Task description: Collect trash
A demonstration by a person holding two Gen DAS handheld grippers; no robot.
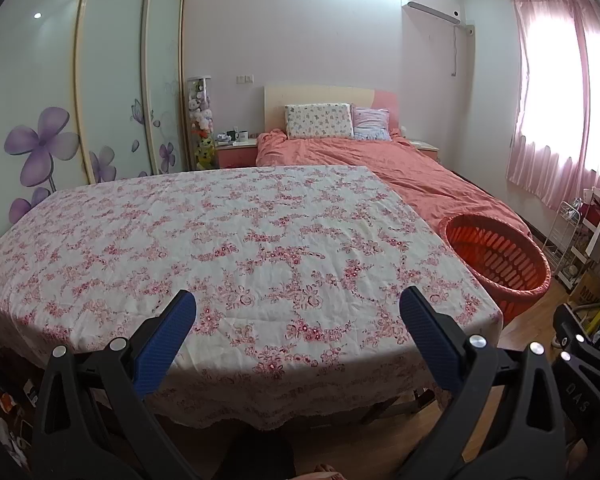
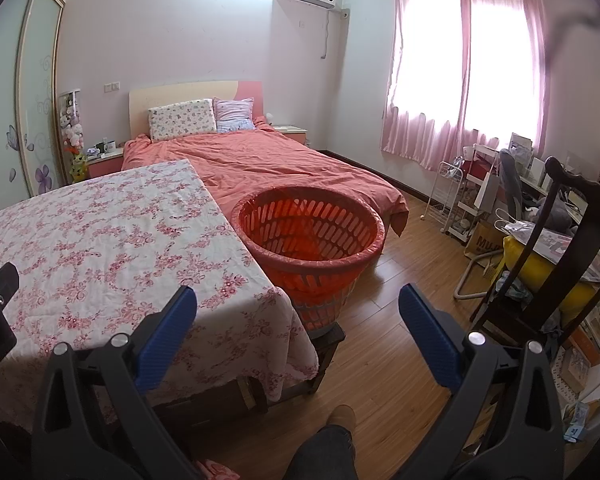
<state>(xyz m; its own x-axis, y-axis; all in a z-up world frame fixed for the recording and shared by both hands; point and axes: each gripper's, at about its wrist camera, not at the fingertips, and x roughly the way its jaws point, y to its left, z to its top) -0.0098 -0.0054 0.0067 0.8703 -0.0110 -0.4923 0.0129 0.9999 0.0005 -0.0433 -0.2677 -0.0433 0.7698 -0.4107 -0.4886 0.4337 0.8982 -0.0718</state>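
Floral tablecloth point(image 1: 236, 240) beside orange basket point(image 2: 310, 236); both grippers' fingers point(image 1: 172, 336) point(image 2: 430, 332) spread, empty.

table point(image 1: 100, 360) | floral cloth point(image 1: 228, 240) covers its top | basket point(image 2: 312, 232) on stool point(image 2: 332, 336) just beside

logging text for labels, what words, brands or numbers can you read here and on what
"MUJ", cut off: brown bag on the floor by the white rack.
"MU", cut off: the same bag in the left wrist view.
"SAD", sideways, uncertain: black body of the right tongs.
Print on the boxes at far right: too small to read.
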